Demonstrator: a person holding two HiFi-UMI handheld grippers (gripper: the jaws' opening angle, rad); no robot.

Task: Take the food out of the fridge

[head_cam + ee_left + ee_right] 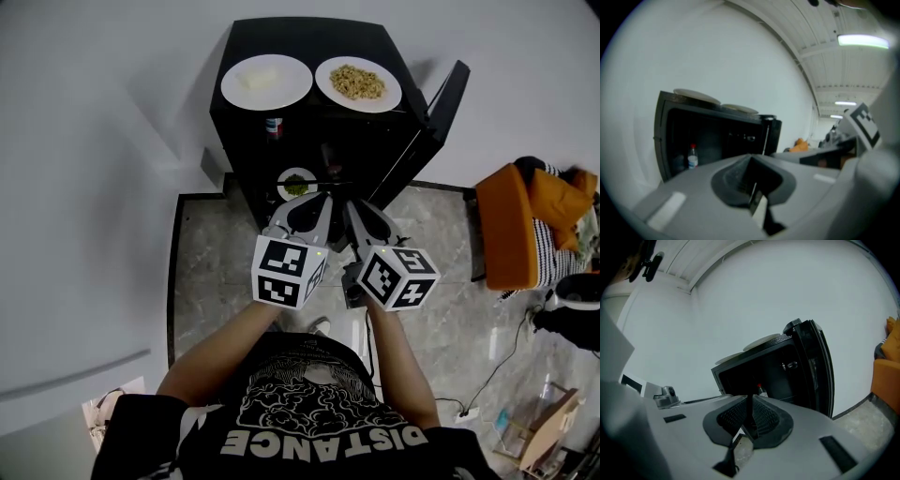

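Orange chair [506, 225] sits well off to the right of the right gripper [349, 204], with a striped cloth [555, 251] on it. Power strip [466, 413] lies on the marble floor [211, 272], behind and to its right. Ceiling light [862, 41] glows high above the left gripper [751, 164].

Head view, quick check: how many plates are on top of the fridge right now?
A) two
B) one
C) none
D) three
A: two white plates sit side by side on top of the fridge, the plate of pale food and the plate of brownish food. The plate of green food is on a shelf inside.
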